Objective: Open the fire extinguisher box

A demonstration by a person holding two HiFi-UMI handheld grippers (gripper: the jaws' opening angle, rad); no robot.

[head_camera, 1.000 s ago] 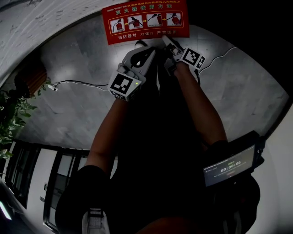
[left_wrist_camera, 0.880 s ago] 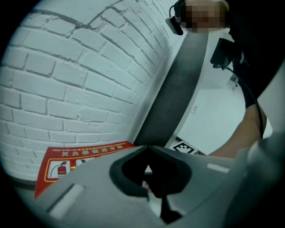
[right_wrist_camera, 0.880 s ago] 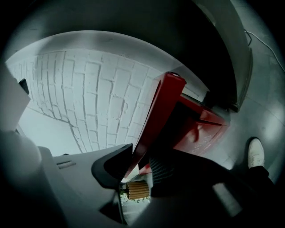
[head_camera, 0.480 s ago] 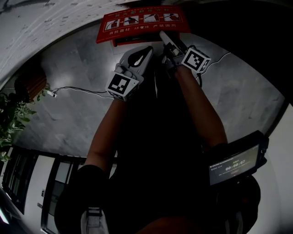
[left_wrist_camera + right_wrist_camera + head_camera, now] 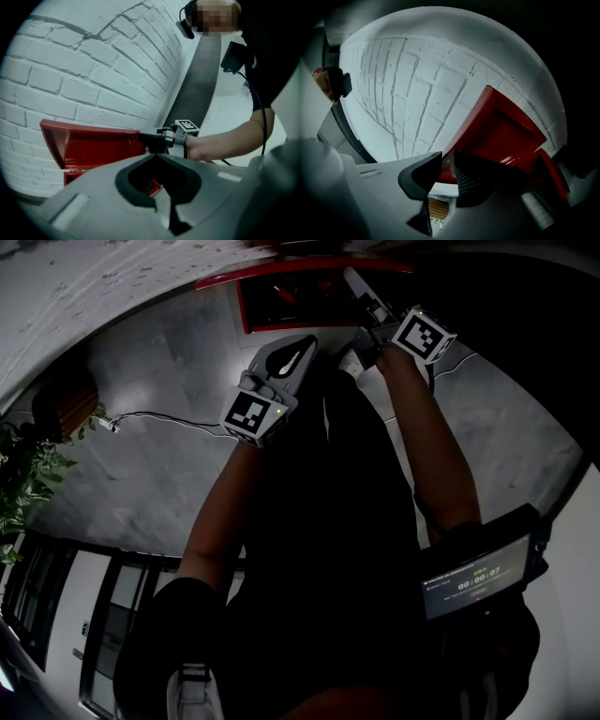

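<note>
The red fire extinguisher box [image 5: 291, 304] stands against the white brick wall, its dark inside showing. Its red lid [image 5: 309, 265] is raised on edge; the lid [image 5: 93, 143] also shows tilted up in the left gripper view. My right gripper [image 5: 356, 285] is at the lid's front edge. In the right gripper view its jaws are closing with the lid [image 5: 501, 131] edge pinched between the pads of the right gripper [image 5: 447, 161]. My left gripper [image 5: 298, 341] hangs just in front of the box, and the left gripper [image 5: 155, 155] has its tips together, holding nothing.
A white brick wall [image 5: 84, 70] backs the box. A thin cable [image 5: 159, 413] runs over the grey stone floor [image 5: 141, 474]. A plant [image 5: 23, 474] stands at the left. A device with a lit screen [image 5: 473, 577] sits by the person's right side.
The lid has swung up from flat, so its printed instruction label no longer faces me. The right gripper rose with it toward the wall. The left gripper stayed nearly in place.
</note>
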